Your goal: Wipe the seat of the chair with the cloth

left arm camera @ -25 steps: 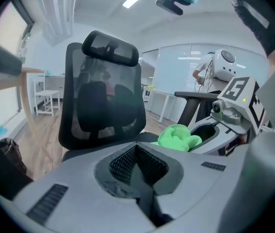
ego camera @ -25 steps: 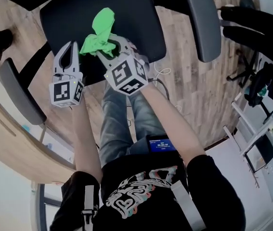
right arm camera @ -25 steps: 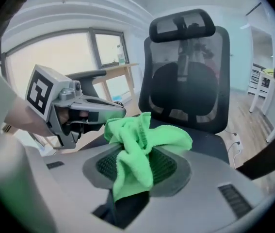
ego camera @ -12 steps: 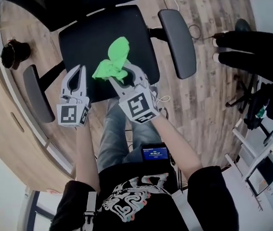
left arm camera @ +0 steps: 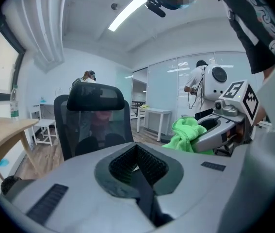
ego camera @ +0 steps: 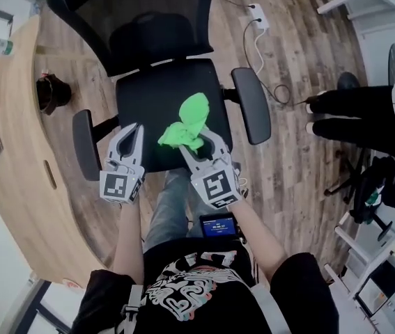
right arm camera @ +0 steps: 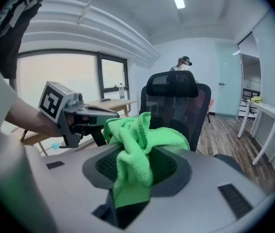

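At lower centre, the left gripper has its jaws pressed together on nothing. Beside it, the right gripper pinches the green cloth, bunched over the seat at its front right. Compared with a second ago, the chair looks smaller, with its backrest now showing at the top.

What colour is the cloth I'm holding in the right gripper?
The cloth is bright green; it shows best in the right gripper view.
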### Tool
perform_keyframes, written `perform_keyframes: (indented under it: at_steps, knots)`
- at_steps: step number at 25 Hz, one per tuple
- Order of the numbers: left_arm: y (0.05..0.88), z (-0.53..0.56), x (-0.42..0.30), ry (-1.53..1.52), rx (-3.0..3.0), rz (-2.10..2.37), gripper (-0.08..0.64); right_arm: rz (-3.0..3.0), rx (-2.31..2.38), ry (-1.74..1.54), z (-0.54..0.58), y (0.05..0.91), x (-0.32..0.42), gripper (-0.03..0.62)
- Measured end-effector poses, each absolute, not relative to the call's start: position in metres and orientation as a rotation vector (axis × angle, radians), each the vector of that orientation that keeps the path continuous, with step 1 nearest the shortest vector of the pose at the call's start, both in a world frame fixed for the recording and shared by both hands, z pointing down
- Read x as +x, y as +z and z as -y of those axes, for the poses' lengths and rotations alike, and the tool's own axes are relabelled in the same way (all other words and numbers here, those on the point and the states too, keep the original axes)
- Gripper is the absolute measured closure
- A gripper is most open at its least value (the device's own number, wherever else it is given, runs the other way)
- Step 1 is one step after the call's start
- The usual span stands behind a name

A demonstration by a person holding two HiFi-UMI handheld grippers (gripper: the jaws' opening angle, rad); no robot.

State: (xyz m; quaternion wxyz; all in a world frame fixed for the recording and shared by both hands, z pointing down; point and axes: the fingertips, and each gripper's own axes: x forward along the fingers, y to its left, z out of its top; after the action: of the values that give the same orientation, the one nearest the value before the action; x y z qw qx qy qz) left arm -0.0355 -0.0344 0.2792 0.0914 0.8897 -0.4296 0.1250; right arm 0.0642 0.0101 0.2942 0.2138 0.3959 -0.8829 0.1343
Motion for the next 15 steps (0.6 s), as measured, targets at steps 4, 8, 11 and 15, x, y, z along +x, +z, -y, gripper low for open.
perform_keyframes:
  at_steps: [4,8,11,15]
  knots:
    - [0.24,0.031,-0.036,0.368,2.664,1.301,0.558,2.45,1.146,0.337,-0.009,0.257,0.077,0.445]
    - [0.2,0.02,-0.043,0.345,2.703,1.29,0.558,2.453,1.191,0.323,-0.011,0.222,0.084,0.445]
    - [0.171,0.016,-0.046,0.339,2.741,1.289,0.558,2.463,1.215,0.298,-0.011,0.198,0.089,0.445]
    - [0.143,0.01,-0.05,0.331,2.761,1.286,0.558,2.468,1.25,0.269,-0.014,0.171,0.095,0.445]
